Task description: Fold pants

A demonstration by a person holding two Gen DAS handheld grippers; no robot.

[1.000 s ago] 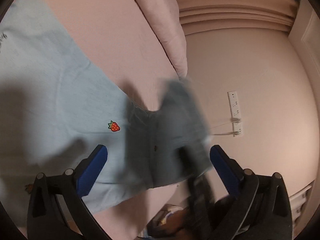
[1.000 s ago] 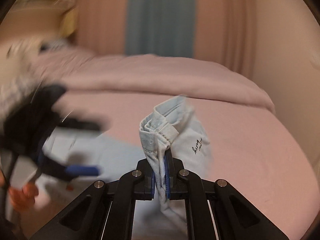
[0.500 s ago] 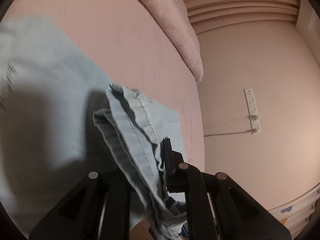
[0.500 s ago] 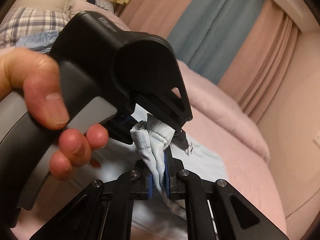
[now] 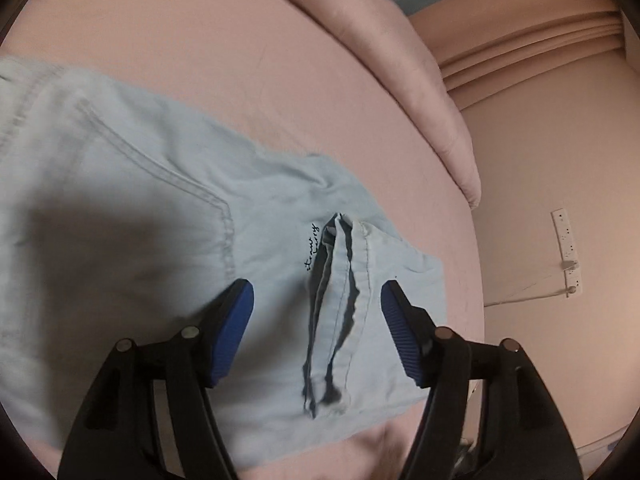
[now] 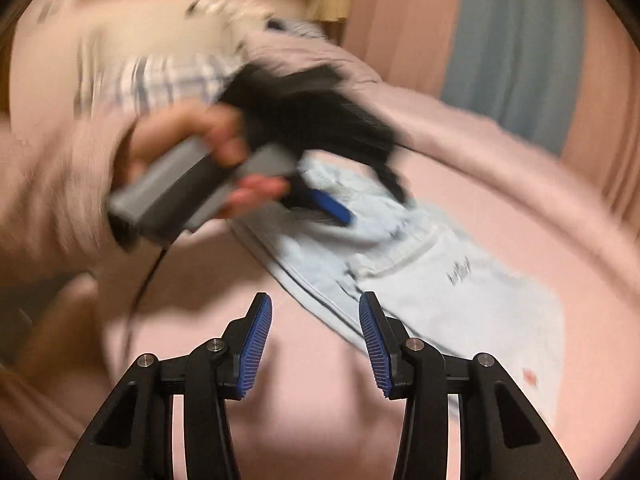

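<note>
Both jaws just opened, nothing gripped: left gripper (image 5: 316, 304), right gripper (image 6: 316, 336) | pants (image 5: 132, 208) doubled on bed (image 5: 208, 32) | you smooth the hem (image 5: 340, 292) flat before regripping.

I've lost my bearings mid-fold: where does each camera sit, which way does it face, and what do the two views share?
Left wrist: on the open left gripper, looking down over light blue denim pants on the pink bedsheet.
Right wrist: on the open right gripper, facing across the bed to the curtains; the person's left hand shows, blurred.
Shared: the pants, the sheet. Both grippers' fingers have just been opening, gripping nothing.
</note>
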